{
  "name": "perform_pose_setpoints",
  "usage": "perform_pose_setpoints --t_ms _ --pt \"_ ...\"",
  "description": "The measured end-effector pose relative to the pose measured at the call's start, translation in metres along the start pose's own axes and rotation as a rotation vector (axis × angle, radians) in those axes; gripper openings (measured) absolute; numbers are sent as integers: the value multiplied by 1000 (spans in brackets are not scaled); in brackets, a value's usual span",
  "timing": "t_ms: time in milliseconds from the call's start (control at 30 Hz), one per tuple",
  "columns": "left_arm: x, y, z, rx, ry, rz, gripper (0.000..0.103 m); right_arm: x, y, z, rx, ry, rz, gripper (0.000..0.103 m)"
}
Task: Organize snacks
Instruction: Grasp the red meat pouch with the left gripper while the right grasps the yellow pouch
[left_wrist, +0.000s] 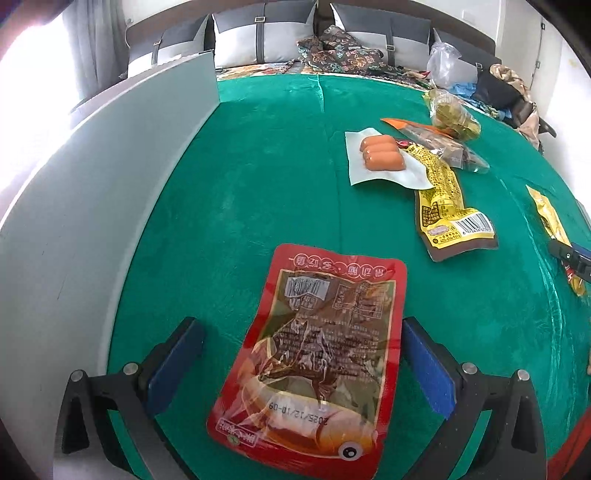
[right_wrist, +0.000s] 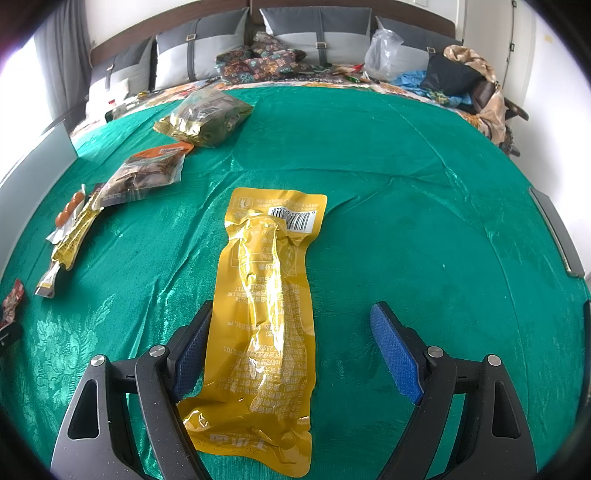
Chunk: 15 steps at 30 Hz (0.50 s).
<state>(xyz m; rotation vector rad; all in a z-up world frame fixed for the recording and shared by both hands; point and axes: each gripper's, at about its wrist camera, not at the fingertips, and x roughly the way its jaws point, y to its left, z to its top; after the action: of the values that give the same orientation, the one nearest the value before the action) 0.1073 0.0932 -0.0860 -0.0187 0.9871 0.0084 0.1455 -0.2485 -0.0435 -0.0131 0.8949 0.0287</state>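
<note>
A red snack pouch (left_wrist: 314, 354) lies flat on the green cloth between the open jaws of my left gripper (left_wrist: 301, 363); neither pad touches it. A long yellow snack pouch (right_wrist: 264, 314) lies between the open jaws of my right gripper (right_wrist: 291, 347), its left edge against the left pad (right_wrist: 192, 354). Farther off lie a white sausage pack (left_wrist: 380, 157), a yellow-and-brown pouch (left_wrist: 448, 206), a clear pack of brown pieces (right_wrist: 144, 177) and a gold-green bag (right_wrist: 205, 118).
A grey-white panel (left_wrist: 92, 206) stands along the left side of the green cloth (left_wrist: 258, 166). Cushions (right_wrist: 314, 40), patterned fabric, a plastic bag (right_wrist: 380, 55) and clothes sit beyond the far edge. A dark bar (right_wrist: 557, 232) lies at the right edge.
</note>
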Motion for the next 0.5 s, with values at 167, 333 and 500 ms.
perform_pose_setpoints --t_ms 167,333,500 --pt "-2 1 -3 0 -6 1 103 0 0 0 0 0 0 86" --pt "-2 1 -3 0 -6 1 103 0 0 0 0 0 0 86" --pt "-2 1 -4 0 -7 1 103 0 0 0 0 0 0 86"
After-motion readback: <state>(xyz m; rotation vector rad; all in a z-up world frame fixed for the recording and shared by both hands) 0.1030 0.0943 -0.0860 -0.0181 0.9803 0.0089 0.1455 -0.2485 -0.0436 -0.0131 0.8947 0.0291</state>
